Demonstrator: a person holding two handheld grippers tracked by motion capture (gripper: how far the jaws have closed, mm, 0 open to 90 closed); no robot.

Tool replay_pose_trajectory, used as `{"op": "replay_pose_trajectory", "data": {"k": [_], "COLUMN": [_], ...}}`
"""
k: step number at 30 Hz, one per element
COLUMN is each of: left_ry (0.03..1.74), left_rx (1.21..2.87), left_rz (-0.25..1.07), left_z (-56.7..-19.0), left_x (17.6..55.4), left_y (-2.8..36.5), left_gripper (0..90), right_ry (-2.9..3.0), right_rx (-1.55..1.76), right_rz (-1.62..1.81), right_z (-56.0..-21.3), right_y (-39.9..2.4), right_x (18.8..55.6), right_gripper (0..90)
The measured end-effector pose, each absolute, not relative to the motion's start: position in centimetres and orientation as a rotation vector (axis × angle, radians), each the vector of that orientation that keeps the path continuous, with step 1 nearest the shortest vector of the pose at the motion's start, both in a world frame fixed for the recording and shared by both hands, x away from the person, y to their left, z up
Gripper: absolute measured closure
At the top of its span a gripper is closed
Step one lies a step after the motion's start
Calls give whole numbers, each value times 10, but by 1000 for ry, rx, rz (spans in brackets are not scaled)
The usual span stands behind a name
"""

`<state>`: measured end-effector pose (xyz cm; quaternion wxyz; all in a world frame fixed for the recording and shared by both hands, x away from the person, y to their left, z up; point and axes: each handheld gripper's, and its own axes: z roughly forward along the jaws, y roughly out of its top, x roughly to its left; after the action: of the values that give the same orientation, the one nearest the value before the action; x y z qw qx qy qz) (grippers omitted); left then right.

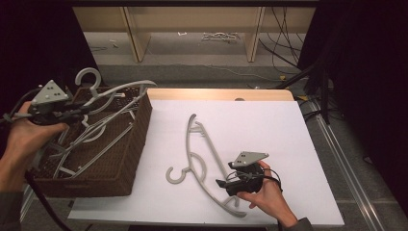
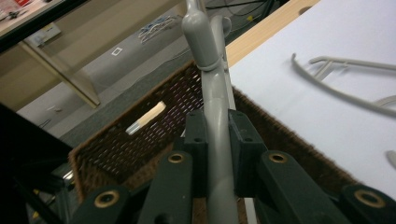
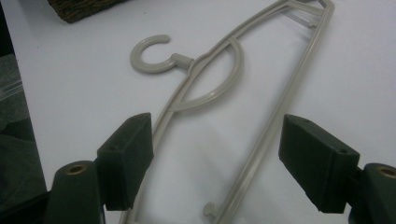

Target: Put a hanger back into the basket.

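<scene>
Two light, stiff, slick plastic hangers: left gripper (image 2: pixel 217 154) jaws clamp one hanger (image 2: pixel 215 107) by its bar over the basket (image 1: pixel 137 125) at 9 o'clock, right gripper (image 3: pixel 233 158) jaws gape astride the desk hanger (image 3: pixel 219 79) at 6 o'clock, best pinched on a thin bar

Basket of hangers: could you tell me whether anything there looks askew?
Yes. The hangers lie jumbled in the basket, some poking above its rim. The left gripper is shut on one hanger. Another lies apart on the table.
</scene>
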<state>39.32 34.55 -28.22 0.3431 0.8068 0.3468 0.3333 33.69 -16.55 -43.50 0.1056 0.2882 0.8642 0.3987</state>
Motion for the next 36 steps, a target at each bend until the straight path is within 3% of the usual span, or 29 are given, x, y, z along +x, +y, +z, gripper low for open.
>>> {"op": "replay_pose_trajectory", "data": {"k": [7,15,28,36], "left_ry": [973,1009,1010,1055], "left_rx": [2065,2145,2226,2263], "left_rz": [887,882,820,714], "left_z": [-288,-300,-330,-369], "left_x": [388,393,417,436], "left_y": [372,390,378,370], "left_gripper": [796,797,797,792], "right_ry": [2552,2553,2553,2558], "right_rx": [861,859,853,850], "right_rz": [1168,1168,1164,1158], "right_z": [-436,-436,-437,-438], "right_y": [-166,-165,-165,-165], "right_x": [337,336,337,337], "right_gripper": [273,271,271,269]}}
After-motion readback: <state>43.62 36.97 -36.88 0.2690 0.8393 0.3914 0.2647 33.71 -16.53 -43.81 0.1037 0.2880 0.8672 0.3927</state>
